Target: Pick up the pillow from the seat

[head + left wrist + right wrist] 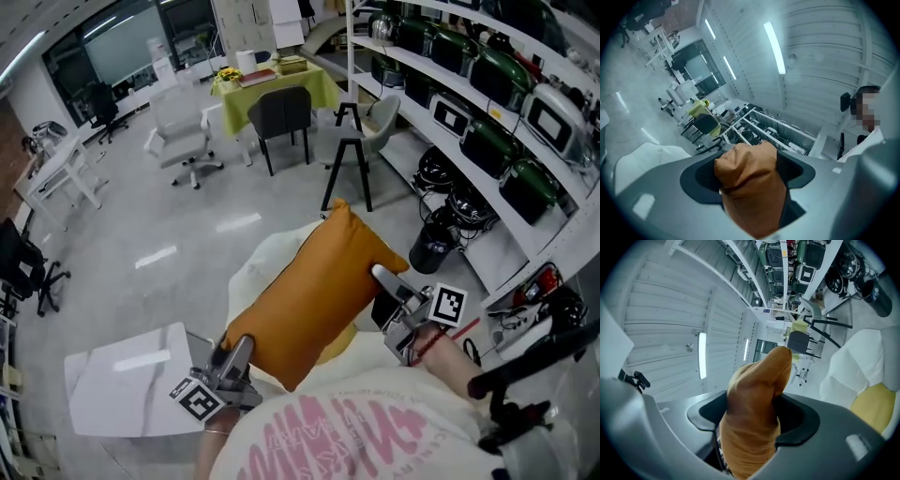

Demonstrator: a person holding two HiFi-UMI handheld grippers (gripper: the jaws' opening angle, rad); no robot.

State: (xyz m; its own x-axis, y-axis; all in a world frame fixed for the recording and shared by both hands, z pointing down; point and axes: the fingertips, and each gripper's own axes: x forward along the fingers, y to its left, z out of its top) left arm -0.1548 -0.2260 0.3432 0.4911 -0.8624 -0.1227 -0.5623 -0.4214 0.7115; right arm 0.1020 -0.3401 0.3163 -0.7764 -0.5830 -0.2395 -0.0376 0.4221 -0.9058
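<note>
Orange fabric pillow (314,291) was raised on a slant above the white seat (255,267), top corner pointing to 12 o'clock. It appeared lifted clear of the seat and of the yellow cushion (342,345) beneath it.

Left gripper (236,356) was clamped on the pillow's bottom corner at 7 o'clock. Its own view showed cloth bunched and creased between the jaws. Right gripper (388,289) was closed on the pillow's edge at 4 o'clock, with the fabric filling the jaw gap from side to side.

Handling, as judged:
- Light, soft and limp. The pillow folded wherever it was pinched and would sag between the two holds.
- The cloth looked matte and unlikely to slip, and nothing about it looked fragile.
- Corners and seams gave the firmest purchase. A hold on the plump middle would take only loose stuffing.
- Two holds on opposite edges suited the load.

Clearances:
- Shelves (487,112) with cables ran close by from 1 to 4 o'clock, the tight side.
- A black stool (349,155) stood at 12 o'clock, well apart.
- A white board (131,380) lay at 8 o'clock, near the left gripper.
- Open floor (159,234) lay at 10 to 11 o'clock, the best room for moving.
</note>
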